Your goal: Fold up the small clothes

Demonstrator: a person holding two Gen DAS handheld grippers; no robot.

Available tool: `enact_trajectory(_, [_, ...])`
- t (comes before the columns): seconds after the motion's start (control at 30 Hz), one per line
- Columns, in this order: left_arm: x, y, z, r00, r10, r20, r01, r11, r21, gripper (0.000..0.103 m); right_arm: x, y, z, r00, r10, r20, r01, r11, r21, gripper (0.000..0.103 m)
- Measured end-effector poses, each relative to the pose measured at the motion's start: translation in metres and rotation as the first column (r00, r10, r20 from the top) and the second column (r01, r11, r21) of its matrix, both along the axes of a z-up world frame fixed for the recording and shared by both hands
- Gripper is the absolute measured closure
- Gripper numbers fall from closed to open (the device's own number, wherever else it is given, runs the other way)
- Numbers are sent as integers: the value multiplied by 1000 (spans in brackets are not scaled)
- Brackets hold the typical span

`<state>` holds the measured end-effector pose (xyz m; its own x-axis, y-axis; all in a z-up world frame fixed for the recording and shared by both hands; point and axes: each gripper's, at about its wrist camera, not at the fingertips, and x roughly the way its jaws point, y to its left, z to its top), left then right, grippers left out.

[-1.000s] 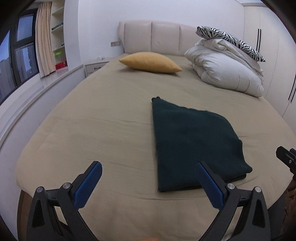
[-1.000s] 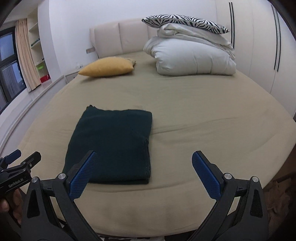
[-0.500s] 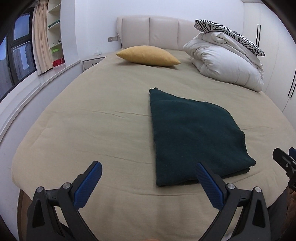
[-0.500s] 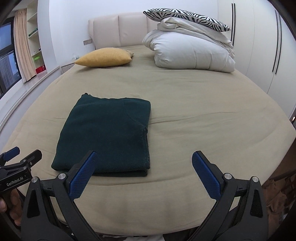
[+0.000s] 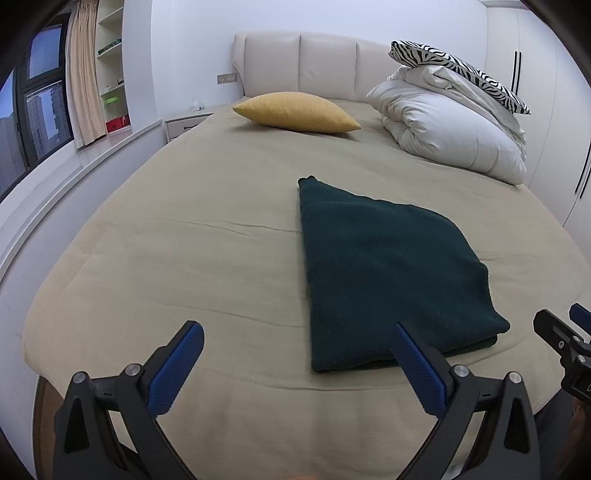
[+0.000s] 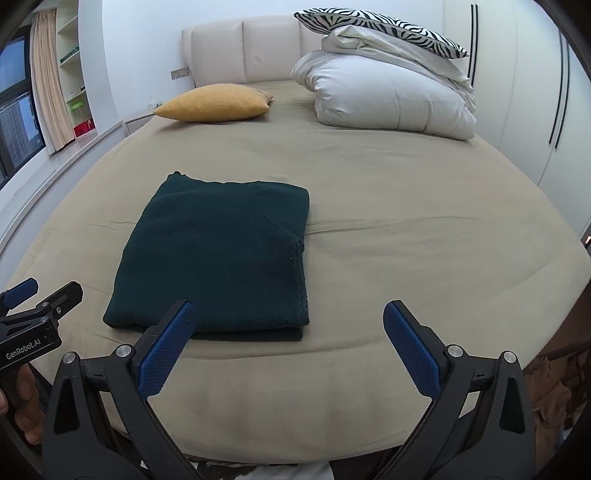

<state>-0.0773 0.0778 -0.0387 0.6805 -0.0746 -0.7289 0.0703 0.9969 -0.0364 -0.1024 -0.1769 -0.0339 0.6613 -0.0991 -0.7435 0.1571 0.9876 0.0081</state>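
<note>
Blue-padded fingers (image 5: 177, 369) of the left gripper (image 5: 295, 363) stand wide apart with nothing between them, held over the near edge of the bed (image 5: 192, 266). The right gripper (image 6: 286, 343) matches it, its fingers (image 6: 166, 347) spread wide and holding nothing above the same near edge.

Just beyond both sets of fingers lies the dark green garment (image 6: 218, 258), folded into a neat layered rectangle flat on the tan bedsheet, close to the foot of the bed. In the left wrist view it sits to the right of centre, its near corner behind the right-hand finger; in the right wrist view it sits to the left.

Farther back, a yellow cushion (image 5: 295, 118) rests near the padded headboard (image 5: 306, 66), with a folded white duvet (image 6: 391, 96) beside it and a zebra-striped pillow (image 6: 376, 26) on top.
</note>
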Motion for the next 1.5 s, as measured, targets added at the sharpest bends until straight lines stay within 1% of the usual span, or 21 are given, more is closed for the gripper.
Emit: enact_trajectory(1.5, [-2, 1, -2, 1000, 11, 0, -11, 1000, 3, 0, 3, 6, -4, 1000, 2, -9, -2, 1000, 9, 0])
